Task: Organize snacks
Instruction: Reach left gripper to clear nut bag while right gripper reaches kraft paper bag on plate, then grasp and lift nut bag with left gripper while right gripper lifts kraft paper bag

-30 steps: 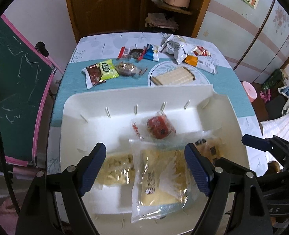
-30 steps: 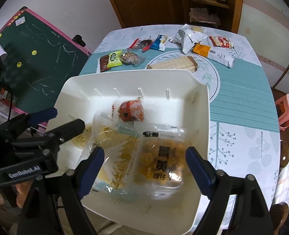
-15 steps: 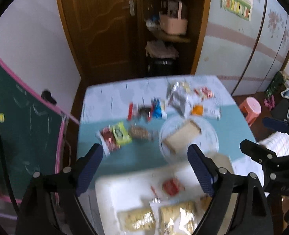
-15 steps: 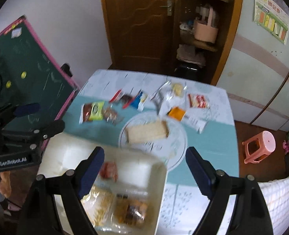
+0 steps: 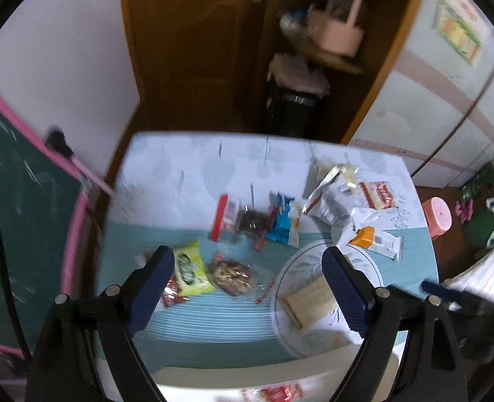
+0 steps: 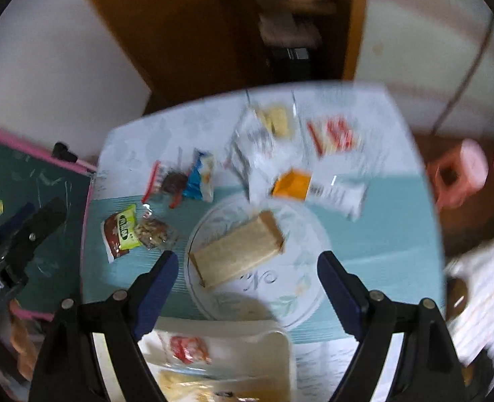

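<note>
My left gripper point(image 5: 247, 268) hangs open and empty over the table, above a green-yellow packet point(image 5: 190, 268) and a clear nut packet point(image 5: 233, 276). Beyond them lie a red-edged dark packet point(image 5: 243, 221), a blue packet point(image 5: 280, 222), silver bags point(image 5: 330, 197) and an orange packet point(image 5: 367, 238). My right gripper point(image 6: 247, 264) is open and empty over the plate point(image 6: 280, 301), which carries a tan biscuit block point(image 6: 237, 251). The white tray point(image 6: 282, 335) shows at the bottom edge with a red snack point(image 6: 188, 348) and yellow bags in it.
A green chalkboard with a pink frame point(image 5: 19, 217) stands along the table's left side. A pink stool point(image 5: 436, 214) sits on the floor at the right. A wooden door and shelf point(image 5: 196, 50) rise behind the table's far edge.
Both grippers have moved from above the tray's bags out over the loose snacks and the plate. The tray has slid to the bottom of both views. Both stay open and empty.
</note>
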The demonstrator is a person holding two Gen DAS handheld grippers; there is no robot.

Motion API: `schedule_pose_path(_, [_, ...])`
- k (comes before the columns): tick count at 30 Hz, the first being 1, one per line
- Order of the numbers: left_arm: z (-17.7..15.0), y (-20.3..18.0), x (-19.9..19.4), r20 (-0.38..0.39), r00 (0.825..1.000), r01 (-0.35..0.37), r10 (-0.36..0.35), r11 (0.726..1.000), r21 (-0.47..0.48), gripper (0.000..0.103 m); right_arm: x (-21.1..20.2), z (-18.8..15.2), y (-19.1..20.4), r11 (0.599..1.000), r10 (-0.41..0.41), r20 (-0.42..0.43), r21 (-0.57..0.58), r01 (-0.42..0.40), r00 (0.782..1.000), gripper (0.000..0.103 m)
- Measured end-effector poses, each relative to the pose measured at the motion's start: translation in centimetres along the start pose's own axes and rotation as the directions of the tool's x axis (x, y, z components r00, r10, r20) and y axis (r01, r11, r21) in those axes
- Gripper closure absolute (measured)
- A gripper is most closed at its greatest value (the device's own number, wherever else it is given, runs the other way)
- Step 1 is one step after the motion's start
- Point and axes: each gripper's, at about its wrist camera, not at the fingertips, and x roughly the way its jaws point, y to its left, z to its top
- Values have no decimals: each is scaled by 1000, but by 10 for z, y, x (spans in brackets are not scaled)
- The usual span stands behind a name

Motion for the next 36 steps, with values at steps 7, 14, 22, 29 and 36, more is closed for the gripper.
schedule_pose_path(7, [-13,30,82,-111,990,60,-90,968,-244,14,78,2,-14,986,42,-161,168,-14,986,17])
schedule_pose_path(14, [-22,31,118,-180,979,43,-92,964,-263,14,121,3,-2,974,42,-247,227,16,968,17])
schedule_pose_path(22, [-28,40,129,-206,971,54,-120,952,-300,14,152,0,32,979,-109,-279,138,153,954,19])
schedule_pose_path(29, [-32,44,139,-246,961,45,-129,947,-319,14,152,-4,59,980,-198,-225,-21,198,954,36])
schedule_pose_path(36, [-33,33,152,-306,949,-16,-80,954,-298,16,140,-8,41,991,-132,-219,-21,131,967,42])
